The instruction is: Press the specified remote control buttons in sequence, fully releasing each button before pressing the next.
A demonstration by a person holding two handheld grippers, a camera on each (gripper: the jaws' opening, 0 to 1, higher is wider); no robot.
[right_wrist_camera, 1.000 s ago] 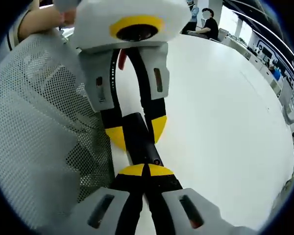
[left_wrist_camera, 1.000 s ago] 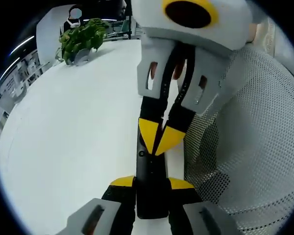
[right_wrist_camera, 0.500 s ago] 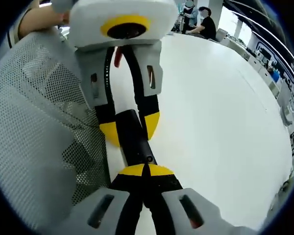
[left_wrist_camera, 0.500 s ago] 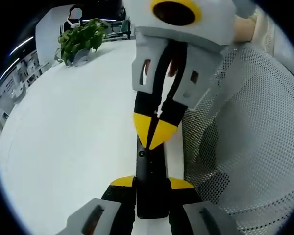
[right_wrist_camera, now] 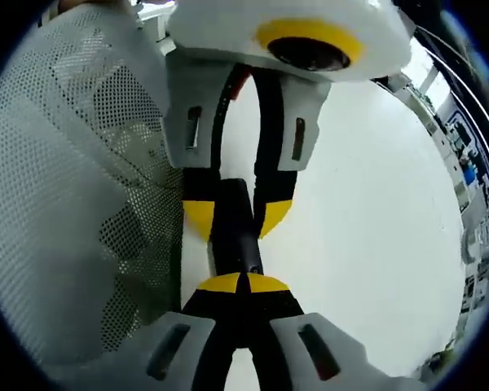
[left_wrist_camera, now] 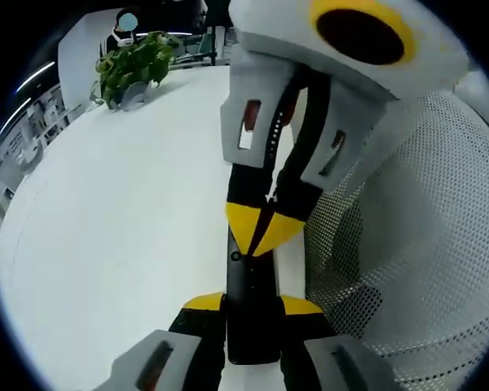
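Observation:
A slim black remote control (left_wrist_camera: 249, 285) lies lengthwise between the yellow-tipped jaws of my left gripper (left_wrist_camera: 251, 304), which is shut on its sides just above the white table. In the right gripper view the same remote (right_wrist_camera: 231, 224) runs up from my right gripper (right_wrist_camera: 240, 283) to the left gripper (right_wrist_camera: 236, 217) clamped around it. My right gripper (left_wrist_camera: 261, 230) comes down from above with its two yellow tips shut together, pointing onto the remote's top face beside a small round button (left_wrist_camera: 235, 256). Whether the tips press the face I cannot tell.
The white table (left_wrist_camera: 106, 228) stretches away to the left. A potted green plant (left_wrist_camera: 134, 69) stands at its far edge. A person's white mesh garment (left_wrist_camera: 416, 244) fills the side close to both grippers (right_wrist_camera: 65, 204). Shelves line the room's far side (right_wrist_camera: 473, 163).
My right gripper has tilted, its body swinging over while its shut tips stay on the remote's top face. My left gripper and the remote have not moved.

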